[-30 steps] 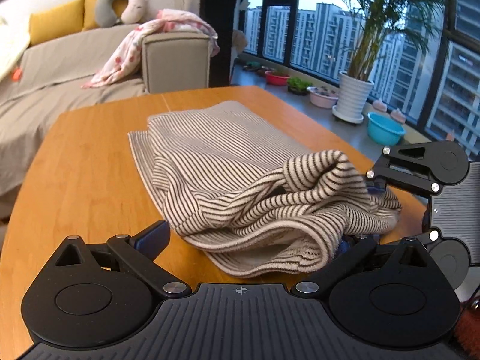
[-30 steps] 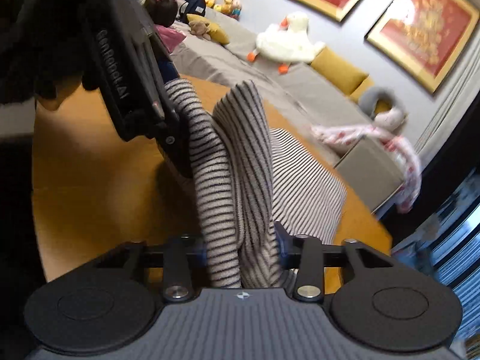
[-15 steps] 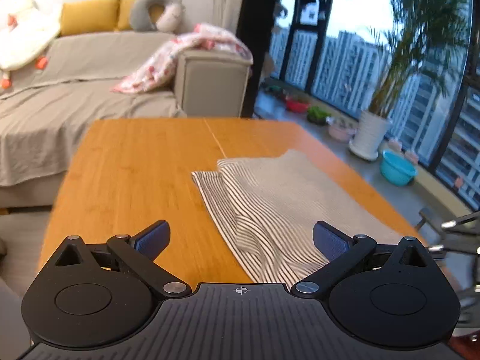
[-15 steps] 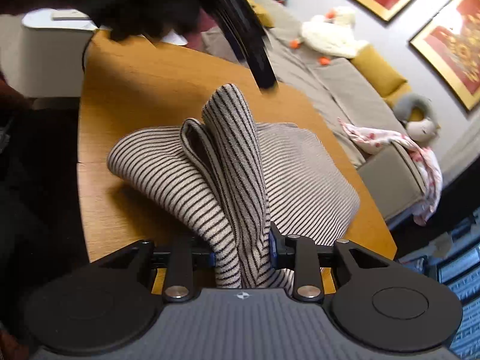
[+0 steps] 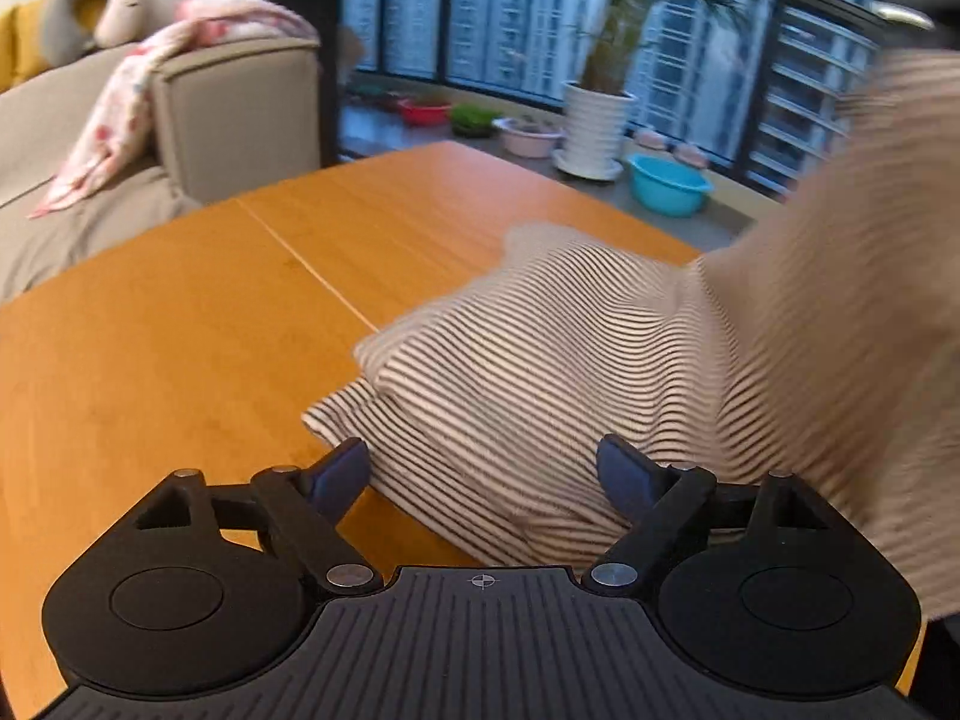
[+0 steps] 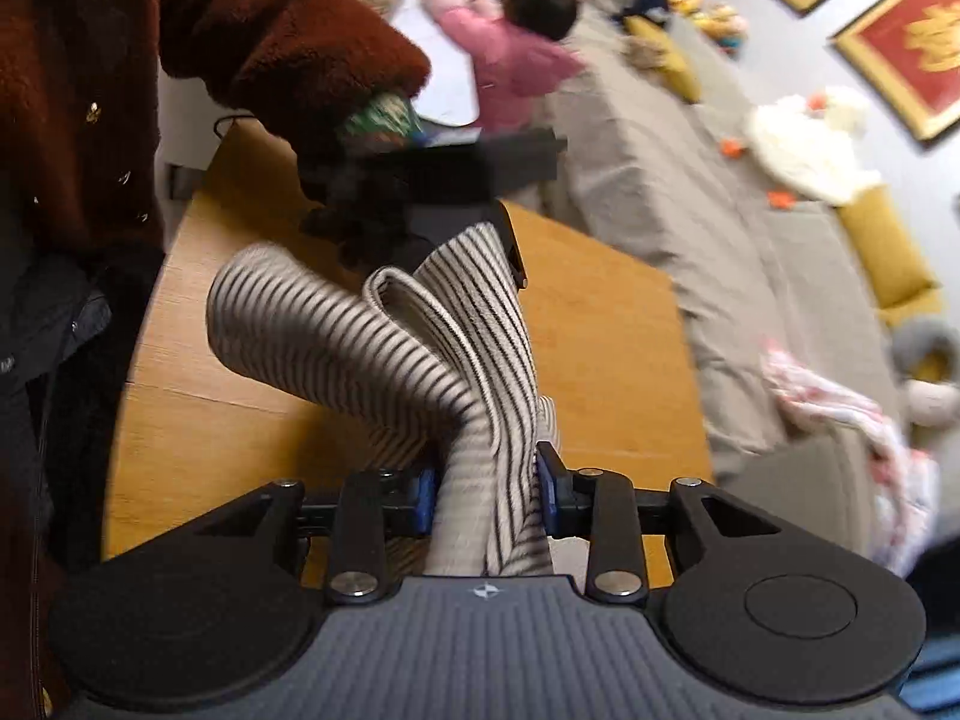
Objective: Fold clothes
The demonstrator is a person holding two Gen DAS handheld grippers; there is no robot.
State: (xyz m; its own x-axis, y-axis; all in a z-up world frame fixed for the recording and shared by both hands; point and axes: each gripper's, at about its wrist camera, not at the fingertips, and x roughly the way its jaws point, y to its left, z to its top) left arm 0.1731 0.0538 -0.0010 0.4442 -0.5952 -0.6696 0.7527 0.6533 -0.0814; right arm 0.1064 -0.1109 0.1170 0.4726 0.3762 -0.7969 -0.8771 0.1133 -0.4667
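At the wooden table [image 5: 198,324], the right gripper [image 6: 485,480] is clamped on a bunched edge of the striped garment [image 5: 540,360] and holds it lifted, the cloth curling in loose loops above the tabletop. The left gripper [image 5: 483,471], its blue pads spread wide with nothing between them, has come back in low over the near fold; half a second ago it was drawn well clear after letting go of the cloth it held a second ago. The garment, which then lay almost flat, now rises in a blurred sheet on the right side of the left camera's view while its lower half rests on the table. The fold looks only partly done: the raised half seems headed across the resting half, and the empty left tool appears placed to pin or take a fresh corner. A sofa [image 5: 228,114] and a potted palm [image 5: 600,120] stand beyond.
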